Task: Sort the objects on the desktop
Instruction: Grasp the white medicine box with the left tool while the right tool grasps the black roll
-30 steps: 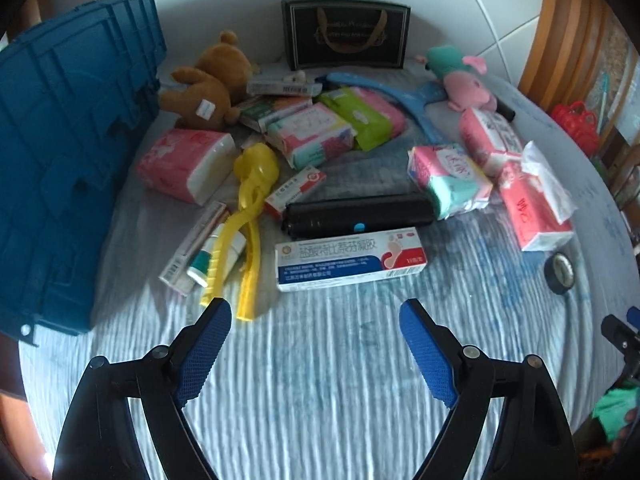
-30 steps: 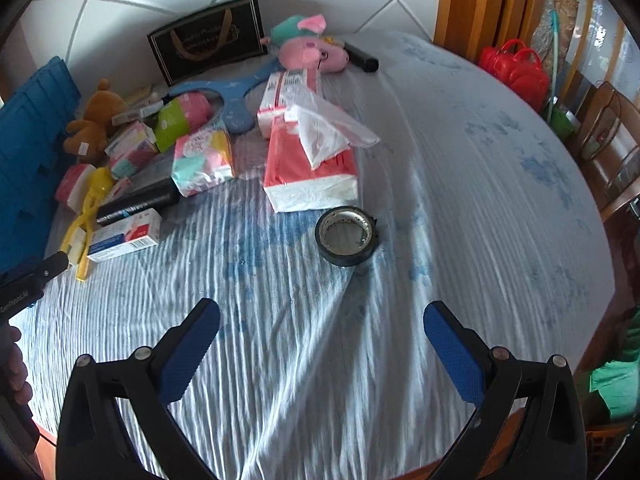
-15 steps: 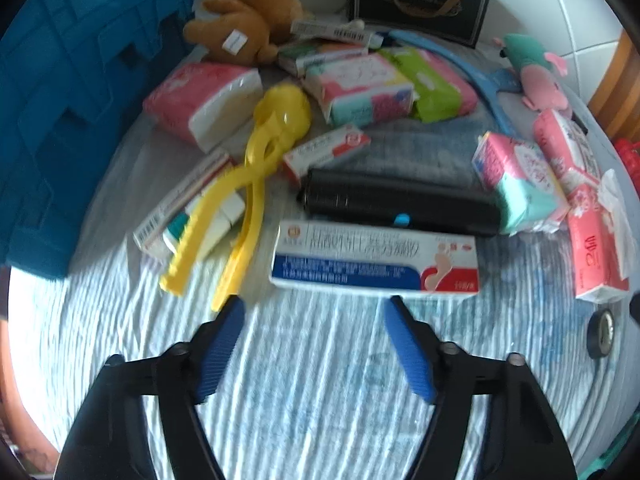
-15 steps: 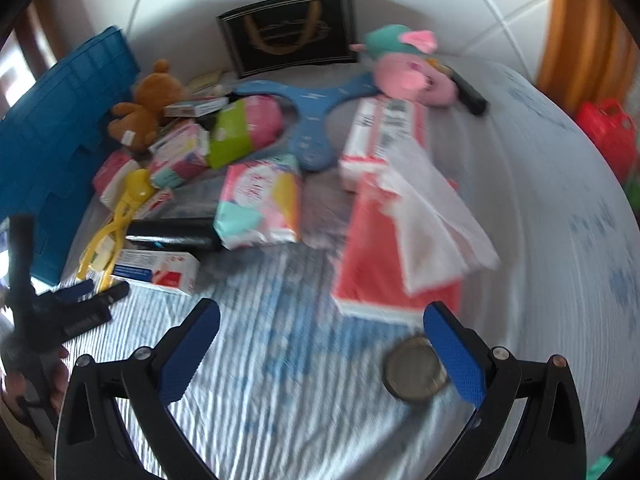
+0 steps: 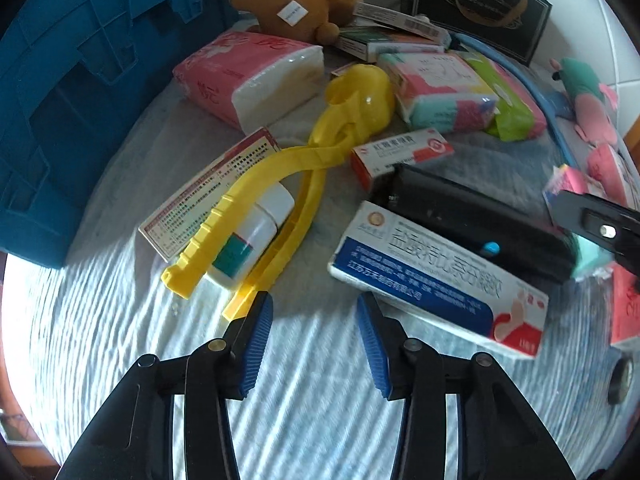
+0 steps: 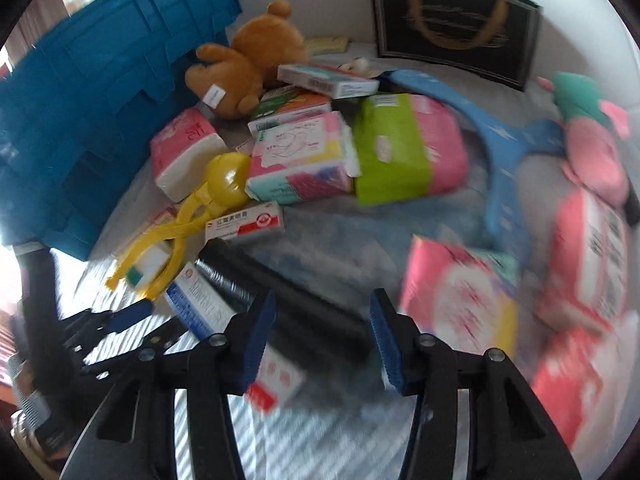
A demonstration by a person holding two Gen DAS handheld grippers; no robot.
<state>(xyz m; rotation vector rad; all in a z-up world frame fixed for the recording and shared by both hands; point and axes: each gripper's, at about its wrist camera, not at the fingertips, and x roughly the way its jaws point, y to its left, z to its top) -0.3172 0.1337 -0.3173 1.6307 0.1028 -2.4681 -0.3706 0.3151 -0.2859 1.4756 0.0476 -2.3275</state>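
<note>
White tiled wall (image 6: 304,8) behind, wrinkled pale blue striped tablecloth (image 5: 320,412), bright daylight at left edge

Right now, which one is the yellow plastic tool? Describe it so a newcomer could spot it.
Start at the big blue crate on the left. Just right of it, the yellow scissor-style tongs lie across a white bottle. Their round ball-shaped scoop head and two long crossing handles mark them out; everything around them is boxes and tissue packs.

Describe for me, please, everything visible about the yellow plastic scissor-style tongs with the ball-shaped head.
The yellow plastic scissor-style tongs look glossy and moulded: a closed ball-shaped head, two long ridged handles crossing at a pivot. They lie flat on the striped cloth, handles towards the left gripper, over a white bottle and a long printed box.
</note>
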